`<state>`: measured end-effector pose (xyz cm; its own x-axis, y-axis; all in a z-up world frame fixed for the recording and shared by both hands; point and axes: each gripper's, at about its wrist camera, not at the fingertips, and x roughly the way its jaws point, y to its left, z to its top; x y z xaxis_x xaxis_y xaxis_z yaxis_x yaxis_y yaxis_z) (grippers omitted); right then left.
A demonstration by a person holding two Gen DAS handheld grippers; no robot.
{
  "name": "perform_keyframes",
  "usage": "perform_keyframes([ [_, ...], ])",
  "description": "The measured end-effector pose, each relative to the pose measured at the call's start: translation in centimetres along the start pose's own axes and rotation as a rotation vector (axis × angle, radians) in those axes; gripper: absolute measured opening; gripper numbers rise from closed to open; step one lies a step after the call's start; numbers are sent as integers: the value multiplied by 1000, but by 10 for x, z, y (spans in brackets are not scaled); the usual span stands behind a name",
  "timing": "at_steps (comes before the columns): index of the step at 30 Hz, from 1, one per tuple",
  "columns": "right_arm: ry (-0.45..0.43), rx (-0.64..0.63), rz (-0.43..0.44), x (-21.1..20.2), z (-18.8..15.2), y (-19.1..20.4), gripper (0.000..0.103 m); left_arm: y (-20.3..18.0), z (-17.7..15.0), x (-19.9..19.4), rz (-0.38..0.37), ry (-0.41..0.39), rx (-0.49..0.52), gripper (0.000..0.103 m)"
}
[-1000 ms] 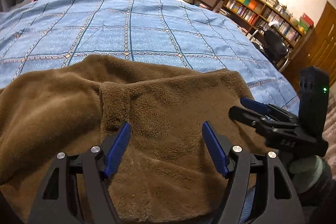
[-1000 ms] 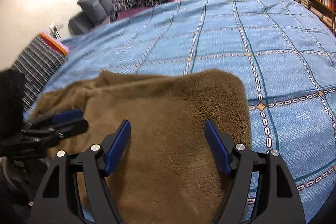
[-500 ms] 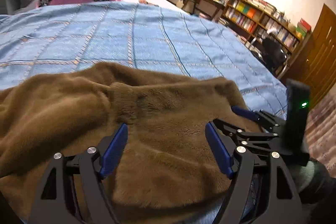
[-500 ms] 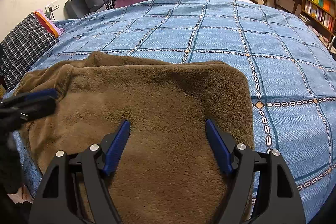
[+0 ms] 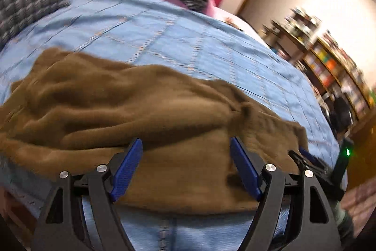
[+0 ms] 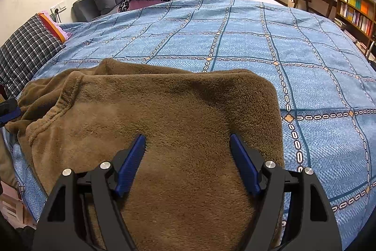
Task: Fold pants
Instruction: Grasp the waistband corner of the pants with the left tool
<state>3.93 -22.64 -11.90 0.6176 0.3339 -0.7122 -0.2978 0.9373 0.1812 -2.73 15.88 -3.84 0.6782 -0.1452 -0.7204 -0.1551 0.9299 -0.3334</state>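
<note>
Brown fleece pants [image 6: 164,124] are lying bunched on a blue checked bedspread [image 6: 293,51]. The left gripper [image 5: 185,168] and right gripper [image 6: 188,164] are hovering above them, jaws spread wide, gripping nothing.

The view is blurred. The left tongs [image 5: 186,152] stand wide apart over the brown pants [image 5: 145,114], blue pads just above the fleece, nothing between them. The pants lie rumpled in folds across the blue checked bedspread [image 5: 164,39]. At the right edge the right tongs [image 5: 305,158] reach the pants' corner, their state unclear. A bookshelf [image 5: 333,67] lines the far wall beyond.
</note>
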Motion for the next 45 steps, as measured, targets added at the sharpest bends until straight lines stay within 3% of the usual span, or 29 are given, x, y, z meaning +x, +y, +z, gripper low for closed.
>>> perform_keyframes([
  [4, -1, -1, 0, 0, -1, 0, 76, 38, 1, -8, 68, -14, -131, 77],
  [15, -2, -1, 2, -1, -1, 1, 77, 119, -2, -42, 257, -87, -367, 77],
  [20, -2, -1, 1, -1, -1, 1, 77, 144, -6, -44, 269, -88, -461, 77],
  [29, -3, -1, 0, -1, -2, 1, 77, 143, -7, -53, 290, -127, -441, 77],
  [34, -2, -4, -1, -2, -2, 1, 77, 127, -6, -69, 451, -198, -323, 77],
  [35, -2, -4, -2, -2, -2, 1, 77, 127, -7, -70, 469, -205, -311, 81],
  [37, -3, -4, -2, -2, -2, 1, 77, 136, -7, -66, 459, -179, -337, 84],
  [41, -4, -4, -2, -2, -2, 1, 77, 171, -12, -49, 283, -100, -513, 84],
  [43, -3, -5, -2, -2, -2, 1, 77, 177, -10, -44, 240, -98, -552, 65],
  [45, -3, -5, -2, -2, -2, 1, 77, 177, -3, -42, 269, -89, -544, 37],
])
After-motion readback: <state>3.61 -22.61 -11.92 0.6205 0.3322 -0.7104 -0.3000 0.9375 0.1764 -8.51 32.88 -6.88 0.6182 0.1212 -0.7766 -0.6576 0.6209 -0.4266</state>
